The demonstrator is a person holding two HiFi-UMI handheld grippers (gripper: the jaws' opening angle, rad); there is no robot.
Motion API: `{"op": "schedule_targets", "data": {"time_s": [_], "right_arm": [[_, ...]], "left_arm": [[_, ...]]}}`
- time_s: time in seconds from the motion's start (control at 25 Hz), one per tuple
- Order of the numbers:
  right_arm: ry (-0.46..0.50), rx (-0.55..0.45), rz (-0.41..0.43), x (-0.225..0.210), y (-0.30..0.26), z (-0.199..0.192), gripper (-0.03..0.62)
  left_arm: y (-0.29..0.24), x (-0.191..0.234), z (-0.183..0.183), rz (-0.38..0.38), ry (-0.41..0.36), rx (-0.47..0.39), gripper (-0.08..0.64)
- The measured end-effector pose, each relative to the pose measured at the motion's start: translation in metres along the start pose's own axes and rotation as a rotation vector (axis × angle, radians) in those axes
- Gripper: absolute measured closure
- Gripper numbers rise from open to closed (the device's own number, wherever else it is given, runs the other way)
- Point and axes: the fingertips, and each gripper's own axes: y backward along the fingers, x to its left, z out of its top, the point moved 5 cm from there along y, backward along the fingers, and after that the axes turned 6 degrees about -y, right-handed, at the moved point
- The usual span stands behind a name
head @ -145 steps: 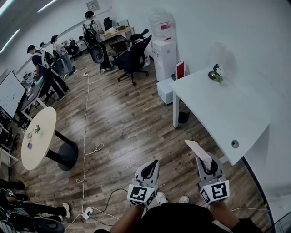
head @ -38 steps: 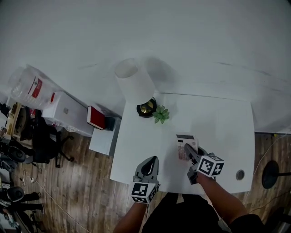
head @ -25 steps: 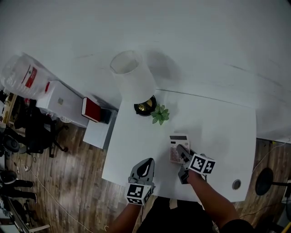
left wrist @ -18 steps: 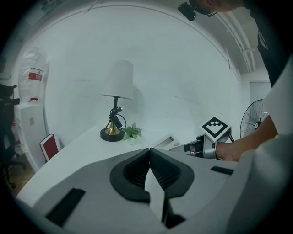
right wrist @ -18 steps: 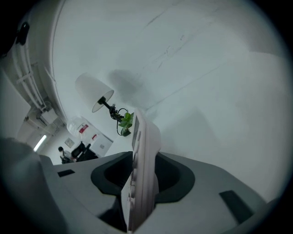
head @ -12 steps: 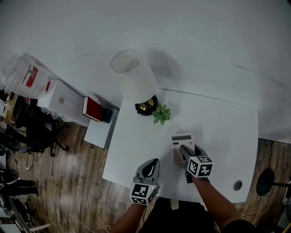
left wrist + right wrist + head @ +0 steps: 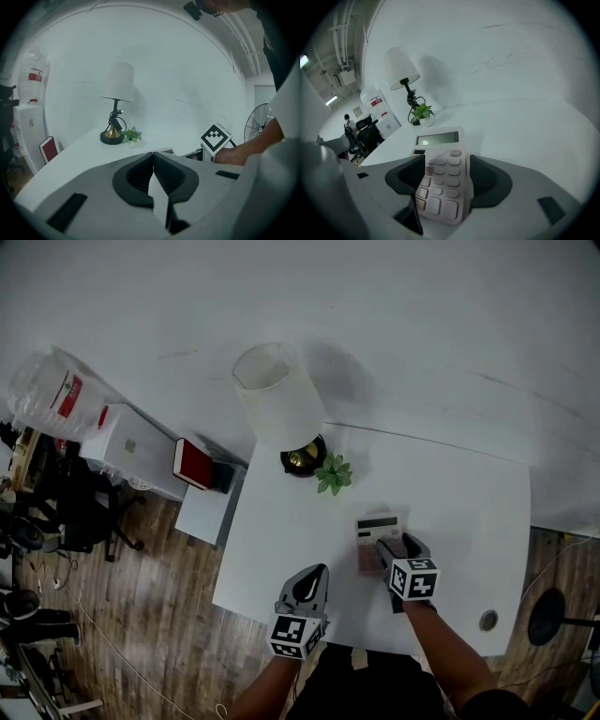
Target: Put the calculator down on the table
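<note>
plant in pot, seemingly, near calculator

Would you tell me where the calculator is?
In the head view the calculator lies on the white table, right of centre, between the right gripper's opening jaws, below the plant.

The table is plain white. On it, the calculator is pale pink with a grey display, the lamp has a white shade and a gold foot on black, and the plant is green. Beside the table are a red book and the brown plank floor. The left gripper is grey with a black-and-white checked cube.
</note>
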Motion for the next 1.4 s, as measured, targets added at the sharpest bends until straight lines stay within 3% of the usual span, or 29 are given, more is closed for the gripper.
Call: {"op": "schedule_targets", "data": {"time_s": [0.12, 0.36, 0.52, 0.68, 1.0, 1.2, 1.4], "right_arm": [[0.013, -0.050, 0.030, 0.009, 0.016, 0.012, 0.281], [0.150, -0.181, 0.092, 0.039, 0.072, 0.047, 0.349], [0.224, -0.283, 0.098, 0.053, 0.108, 0.064, 0.450], [0.249, -0.396, 0.085, 0.061, 0.137, 0.079, 0.571], [0.279, -0.451, 0.110, 0.064, 0.159, 0.094, 0.575], [0.373, -0.461, 0.094, 0.063, 0.159, 0.094, 0.575], [0.368, -0.476, 0.100, 0.067, 0.158, 0.089, 0.575]], "left_arm": [[0.003, 0.001, 0.005, 0.008, -0.002, -0.009, 0.540], [0.008, -0.002, 0.025, 0.013, -0.011, -0.032, 0.540], [0.010, -0.008, 0.041, -0.009, -0.023, -0.073, 0.540], [0.019, -0.002, 0.059, 0.023, -0.031, -0.104, 0.540], [0.025, -0.004, 0.086, 0.037, -0.045, -0.137, 0.540], [0.017, -0.013, 0.086, 0.022, -0.033, -0.149, 0.540], [0.019, -0.016, 0.095, 0.019, -0.030, -0.158, 0.540]]}}
